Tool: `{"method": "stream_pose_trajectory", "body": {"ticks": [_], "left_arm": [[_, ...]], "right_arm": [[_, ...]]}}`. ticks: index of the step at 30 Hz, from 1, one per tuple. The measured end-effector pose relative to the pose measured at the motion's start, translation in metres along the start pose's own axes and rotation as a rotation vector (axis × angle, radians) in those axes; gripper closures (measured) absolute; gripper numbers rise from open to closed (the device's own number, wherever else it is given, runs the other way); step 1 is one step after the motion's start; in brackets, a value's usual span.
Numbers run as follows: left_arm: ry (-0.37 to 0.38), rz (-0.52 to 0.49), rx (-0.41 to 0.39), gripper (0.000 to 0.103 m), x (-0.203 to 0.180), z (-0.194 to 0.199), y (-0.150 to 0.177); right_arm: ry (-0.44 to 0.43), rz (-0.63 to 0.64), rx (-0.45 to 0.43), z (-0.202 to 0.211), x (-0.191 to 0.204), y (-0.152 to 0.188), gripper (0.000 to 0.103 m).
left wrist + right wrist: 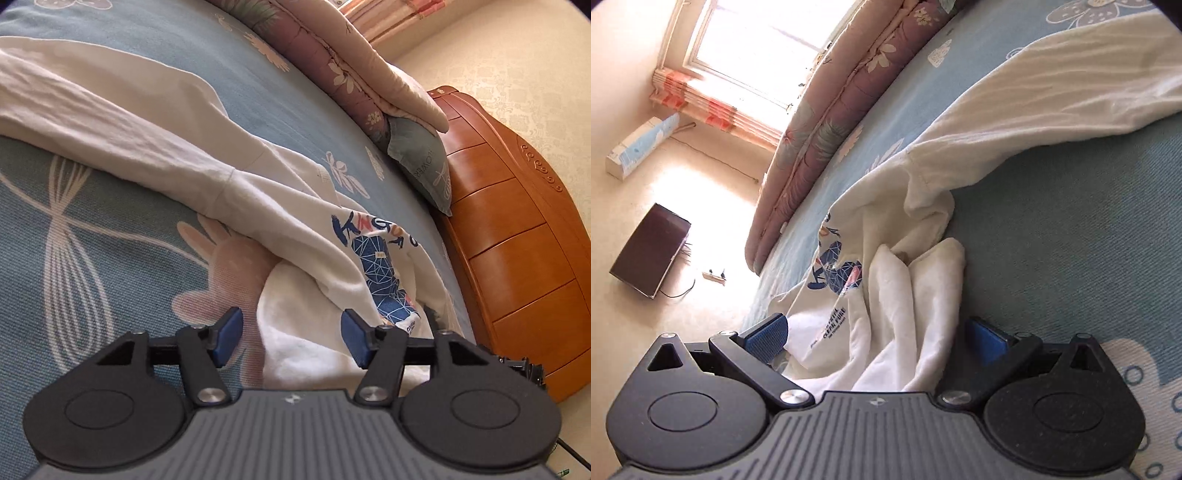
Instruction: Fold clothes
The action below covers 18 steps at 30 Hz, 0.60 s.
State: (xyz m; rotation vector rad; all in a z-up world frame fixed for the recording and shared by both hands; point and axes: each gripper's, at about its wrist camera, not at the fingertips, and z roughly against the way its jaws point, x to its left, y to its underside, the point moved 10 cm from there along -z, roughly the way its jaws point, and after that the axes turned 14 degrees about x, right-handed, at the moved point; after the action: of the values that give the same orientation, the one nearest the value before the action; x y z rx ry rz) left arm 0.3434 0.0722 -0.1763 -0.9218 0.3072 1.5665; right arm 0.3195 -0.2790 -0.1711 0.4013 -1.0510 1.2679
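I see the white printed cotton sweatshirt (pixel 280 206) lying rumpled on the blue patterned bed (pixel 92 258), bunched hem at twelve o'clock. Left gripper (pixel 291 338) and right gripper (pixel 877 338) both hang with jaws wide, empty. I judge a hem grasp comes next.

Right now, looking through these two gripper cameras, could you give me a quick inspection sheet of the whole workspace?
Surface: bed with a blue patterned bedspread, mostly flat.
Job's things: one white sweatshirt with a blue print, lying rumpled and not yet folded; a long sleeve stretches away across the bed.
Clutter: rolled floral quilt and a grey pillow along the far edge of the bed.
Grippers: left gripper open, bunched white cloth between its fingers; right gripper open, astride a fold of the same sweatshirt.
Cables: a thin black cord runs across the wall; a power strip is mounted there.
Surroundings: wooden headboard, window with striped curtain, dark screen.
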Motion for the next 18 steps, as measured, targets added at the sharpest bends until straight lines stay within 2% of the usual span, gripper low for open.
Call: {"method": "stream_pose_trajectory", "body": {"ticks": [2,5,8,12,15,18], "left_arm": [[0.035,0.03,-0.005,0.044,-0.001,-0.005,-0.002],[0.09,0.058,0.029,0.044,-0.008,-0.012,0.01],[0.109,0.016,0.037,0.045,-0.013,-0.012,0.028],[0.14,0.061,0.017,0.046,-0.01,-0.019,0.015],[0.164,0.123,0.007,0.062,-0.007,-0.03,0.001],[0.196,0.15,0.037,0.064,-0.008,-0.032,0.011]], "right_arm": [[-0.012,-0.008,0.002,-0.004,0.002,0.0,0.0],[-0.03,-0.019,0.005,-0.01,0.004,-0.001,0.0],[-0.048,-0.031,0.008,-0.016,0.006,-0.001,0.0],[-0.072,-0.046,0.011,-0.024,0.009,-0.002,0.0],[-0.09,-0.058,0.014,-0.03,0.012,-0.003,0.0],[-0.117,-0.091,0.04,-0.028,0.012,0.004,0.0]]}}
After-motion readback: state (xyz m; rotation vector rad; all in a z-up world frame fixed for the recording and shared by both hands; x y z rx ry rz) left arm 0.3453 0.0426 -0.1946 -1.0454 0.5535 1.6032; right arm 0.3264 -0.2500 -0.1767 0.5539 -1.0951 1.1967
